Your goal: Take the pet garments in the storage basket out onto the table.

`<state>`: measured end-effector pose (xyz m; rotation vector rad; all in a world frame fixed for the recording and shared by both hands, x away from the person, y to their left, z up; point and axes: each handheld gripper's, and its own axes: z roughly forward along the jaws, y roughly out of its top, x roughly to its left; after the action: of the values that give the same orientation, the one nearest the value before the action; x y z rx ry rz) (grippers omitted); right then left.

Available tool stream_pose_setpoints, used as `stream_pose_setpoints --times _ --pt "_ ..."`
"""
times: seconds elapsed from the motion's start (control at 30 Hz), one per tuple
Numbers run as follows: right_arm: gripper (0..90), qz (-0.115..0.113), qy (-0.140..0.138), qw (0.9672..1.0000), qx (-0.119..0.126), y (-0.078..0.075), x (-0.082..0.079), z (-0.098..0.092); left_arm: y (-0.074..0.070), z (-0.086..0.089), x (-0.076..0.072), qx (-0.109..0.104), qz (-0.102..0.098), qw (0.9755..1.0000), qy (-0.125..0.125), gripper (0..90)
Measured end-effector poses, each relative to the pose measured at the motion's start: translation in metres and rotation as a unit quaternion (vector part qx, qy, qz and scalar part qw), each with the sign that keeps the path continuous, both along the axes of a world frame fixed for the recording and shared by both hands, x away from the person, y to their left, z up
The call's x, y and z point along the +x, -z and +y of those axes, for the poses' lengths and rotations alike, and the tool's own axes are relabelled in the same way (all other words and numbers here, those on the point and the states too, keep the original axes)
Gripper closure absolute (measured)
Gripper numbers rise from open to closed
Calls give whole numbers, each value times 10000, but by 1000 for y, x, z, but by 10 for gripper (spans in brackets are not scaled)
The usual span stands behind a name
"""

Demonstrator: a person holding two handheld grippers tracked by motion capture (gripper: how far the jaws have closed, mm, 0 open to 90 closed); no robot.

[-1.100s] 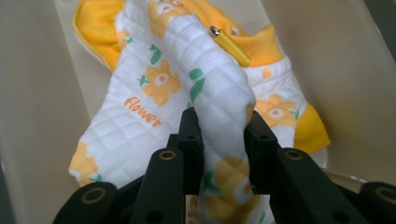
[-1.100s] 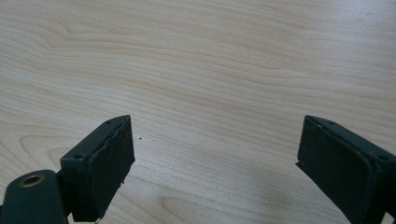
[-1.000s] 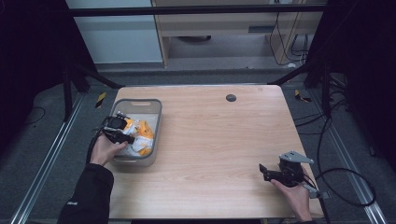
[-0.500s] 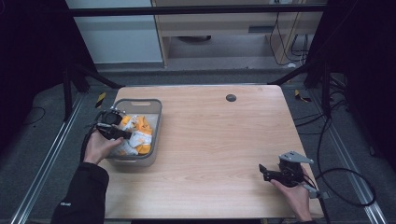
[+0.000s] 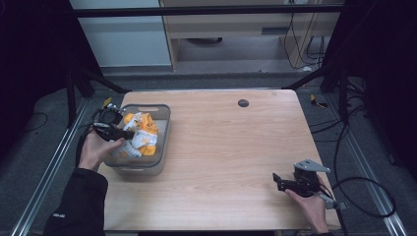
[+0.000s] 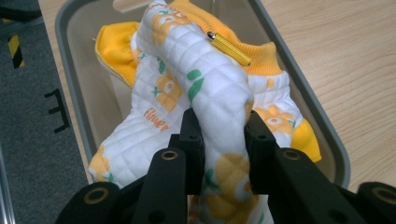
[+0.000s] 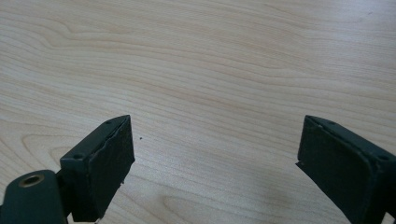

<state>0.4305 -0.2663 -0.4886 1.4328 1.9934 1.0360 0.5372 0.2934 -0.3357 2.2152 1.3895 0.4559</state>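
My left tongs (image 6: 219, 135) were clamped on a fold of the quilted cloth (image 6: 210, 88), white with orange flowers and green leaves, its edges trimmed in orange. The cloth hung from the jaws over the grey plastic bin (image 6: 70, 60), with most of it bunched up inside. A small brass pin (image 6: 229, 48) lay on top of the fold, near the orange trim. From above, my left hand (image 5: 98, 147) sat at the bin's (image 5: 164, 118) left side, near the left edge of the wooden table (image 5: 231, 147), with the cloth (image 5: 140, 135) heaped in the bin beside it. My right tongs (image 5: 279, 181) rested near the table's front right corner, well apart from the bin. Their jaws stood wide apart, holding nothing, with bare wood (image 7: 210, 70) between them.
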Motion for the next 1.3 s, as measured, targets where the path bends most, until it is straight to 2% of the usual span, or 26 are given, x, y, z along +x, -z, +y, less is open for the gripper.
stream_pose_setpoints --times 0.17,0.4,0.63,1.3 --pt "107 -6 11 10000 16 0 0 0 -10 -1 -4 22 -67 10000 40 730" --pt "107 -47 21 10000 7 -1 -1 0 -25 -5 -13 119 -144 9996 222 729" --pt "107 -62 17 10000 5 -1 -1 0 -38 -5 -20 119 -215 9992 326 730" --pt "106 -79 30 10000 15 -2 -1 0 -54 -20 -37 120 -333 9967 733 729"
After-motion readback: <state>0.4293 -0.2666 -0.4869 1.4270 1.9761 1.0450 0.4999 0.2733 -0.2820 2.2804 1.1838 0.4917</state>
